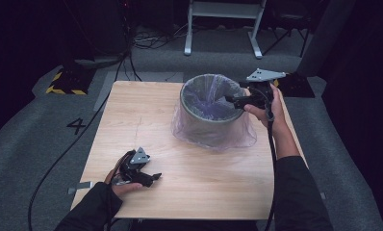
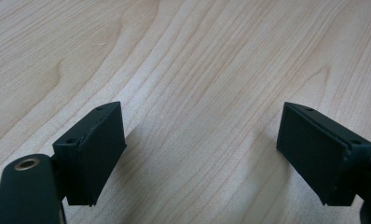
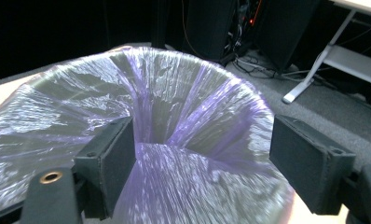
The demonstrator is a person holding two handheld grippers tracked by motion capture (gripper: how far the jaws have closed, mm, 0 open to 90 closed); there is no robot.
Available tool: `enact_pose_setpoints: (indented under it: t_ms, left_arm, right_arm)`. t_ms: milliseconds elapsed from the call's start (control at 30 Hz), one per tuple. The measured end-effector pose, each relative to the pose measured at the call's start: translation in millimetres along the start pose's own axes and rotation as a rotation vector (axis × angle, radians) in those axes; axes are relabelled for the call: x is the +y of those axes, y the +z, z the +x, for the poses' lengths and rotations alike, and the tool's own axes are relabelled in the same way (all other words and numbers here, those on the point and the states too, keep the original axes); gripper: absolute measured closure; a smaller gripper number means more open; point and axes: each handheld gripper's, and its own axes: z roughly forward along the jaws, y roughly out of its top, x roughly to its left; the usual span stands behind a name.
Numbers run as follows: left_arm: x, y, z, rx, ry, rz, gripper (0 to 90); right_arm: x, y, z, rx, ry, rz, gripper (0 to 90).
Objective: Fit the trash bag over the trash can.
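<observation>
A grey round bin (image 1: 210, 120) lined with a thin purple plastic bag (image 1: 211, 98) stands on the far right part of the wooden table (image 1: 132, 120). The bag drapes over the rim and spreads onto the table around the base. My right gripper (image 1: 229, 99) is open at the bin's right rim, its jaws pointing over the opening. From the right gripper view the bag's purple folds (image 3: 183, 140) run down into the bin between the open jaws (image 3: 202, 163). My left gripper (image 1: 153, 178) rests low over bare wood at the near left, open and empty (image 2: 200, 154).
The table's near edge lies close behind the left gripper. Beyond the table is grey carpet with cables (image 1: 146, 41), a white desk frame (image 1: 223, 24) and a black base with yellow stripes (image 1: 67, 82).
</observation>
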Motion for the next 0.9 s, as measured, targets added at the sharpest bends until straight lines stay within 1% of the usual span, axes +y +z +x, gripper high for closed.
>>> enact_pose_setpoints:
  t_ms: [33,100,133,233,367,533,600,700,767,833,900]
  left_arm:
    - [0.0,0.0,0.0,0.000,0.000,0.000,14.8]
    - [0.0,0.0,0.0,0.000,0.000,0.000,14.8]
    - [0.0,0.0,-0.1,-0.001,-0.002,0.000,14.8]
    - [0.0,0.0,-0.1,-0.001,-0.002,0.000,14.8]
    - [0.0,0.0,-0.1,-0.001,-0.002,0.000,14.8]
    - [0.0,0.0,0.0,0.000,0.000,0.000,14.8]
    - [0.0,0.0,0.0,0.000,0.000,0.000,14.8]
    - [0.0,0.1,-0.1,-0.001,-0.002,-0.001,14.8]
    - [0.0,0.0,0.0,-0.001,0.000,0.000,14.8]
    - [0.0,0.0,0.1,-0.001,0.000,0.000,14.8]
    - [0.0,0.1,0.0,-0.001,-0.001,-0.001,14.8]
  right_arm:
    - [0.7,3.3,1.3,0.004,-0.007,0.008,22.3]
    - [2.0,10.6,3.8,-0.011,-0.030,0.032,22.2]
    - [2.1,14.1,4.4,-0.011,-0.034,0.037,22.1]
    - [1.4,24.9,4.9,-0.003,-0.021,0.051,22.0]
    - [-0.9,37.1,6.0,0.008,-0.021,0.083,21.4]
    - [-1.7,44.0,8.9,0.025,-0.023,0.103,20.8]
    - [-1.9,45.2,9.5,0.040,-0.027,0.118,20.8]
    - [-2.7,46.3,9.6,0.037,-0.032,0.136,21.3]
    - [-3.5,46.3,9.6,0.055,-0.035,0.140,22.0]
    - [-4.2,47.7,9.7,0.056,-0.043,0.159,22.6]
    - [-5.3,49.2,9.9,0.067,-0.051,0.175,22.9]
